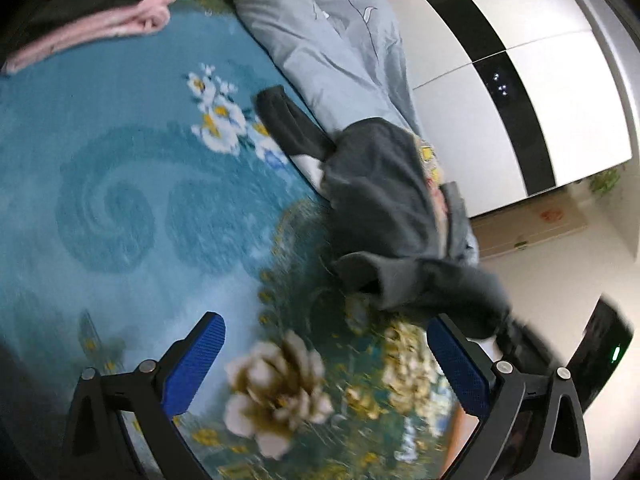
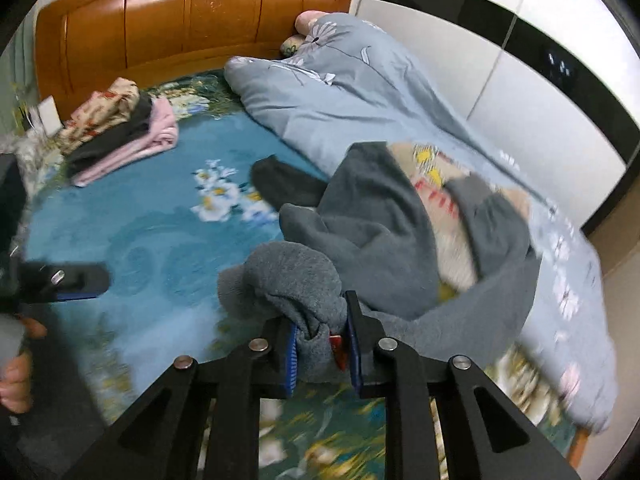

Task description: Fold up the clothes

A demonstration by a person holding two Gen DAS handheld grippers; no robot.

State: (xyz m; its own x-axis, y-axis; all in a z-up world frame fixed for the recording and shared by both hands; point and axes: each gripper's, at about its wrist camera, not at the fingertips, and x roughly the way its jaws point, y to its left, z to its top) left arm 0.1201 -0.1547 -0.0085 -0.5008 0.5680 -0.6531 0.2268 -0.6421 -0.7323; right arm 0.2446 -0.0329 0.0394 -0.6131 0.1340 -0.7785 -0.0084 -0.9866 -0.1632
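Right tongs: clamped on a bunched fold of the grey fleece garment, blue pads pinching it from both sides, a bit of red tag peeking out next to the cloth.
Left tongs: wide open, nothing between the pads, hanging over the blue floral bedspread.
Grey fleece garment: crumpled heap on the bed, partly on the bedspread and partly over the edge of the pale blue duvet; a cream print with yellow and red shows on it.
Dark sleeve: sticks out of the heap toward the white flower pattern.
Folded pile: pink, black and floral pieces stacked near the wooden headboard, well apart from the heap.
Blur: pretty smeary at the bottom of both views.
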